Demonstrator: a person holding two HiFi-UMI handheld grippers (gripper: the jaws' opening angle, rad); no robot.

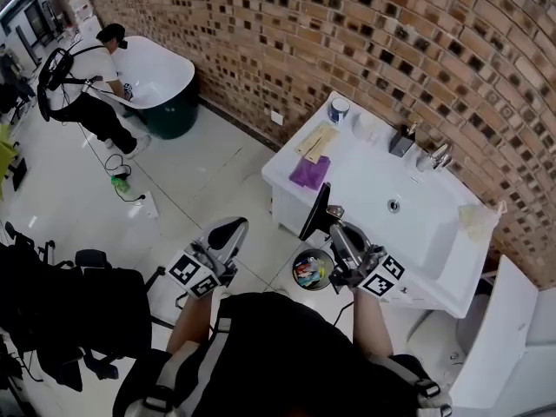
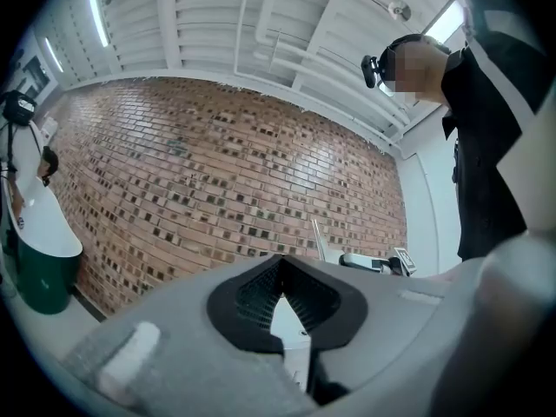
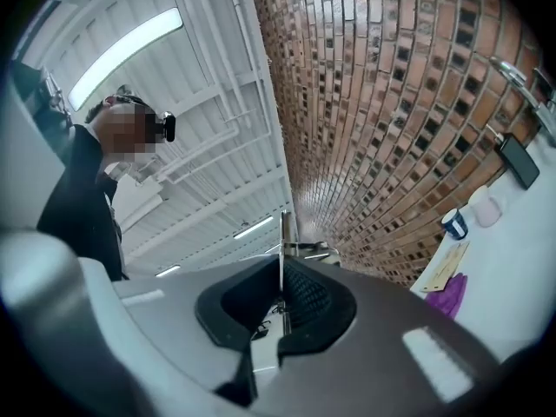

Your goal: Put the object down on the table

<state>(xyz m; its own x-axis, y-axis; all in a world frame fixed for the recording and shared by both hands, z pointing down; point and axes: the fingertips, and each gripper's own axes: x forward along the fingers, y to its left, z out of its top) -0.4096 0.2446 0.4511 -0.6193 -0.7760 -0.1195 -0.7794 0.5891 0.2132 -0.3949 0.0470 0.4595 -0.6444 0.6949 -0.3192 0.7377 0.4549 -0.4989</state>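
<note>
My right gripper (image 1: 333,220) is shut on a thin dark flat panel (image 1: 314,211), which stands on edge in the air over the near left corner of the white washbasin counter (image 1: 356,185). In the right gripper view the panel (image 3: 281,241) shows edge-on, clamped between the black pads (image 3: 304,298). My left gripper (image 1: 233,230) hangs over the floor to the left of the counter, shut, with nothing in it. The left gripper view has its pads (image 2: 252,298) meeting at the tip, and the panel (image 2: 318,240) and right gripper (image 2: 373,263) beyond.
On the counter lie a purple cloth (image 1: 309,172), wooden strips (image 1: 317,142), a cup (image 1: 339,109), a black bottle (image 1: 401,140) and a faucet (image 1: 439,156). A bin (image 1: 311,269) stands below. A bathtub (image 1: 156,72) and another person (image 1: 91,85) are far left.
</note>
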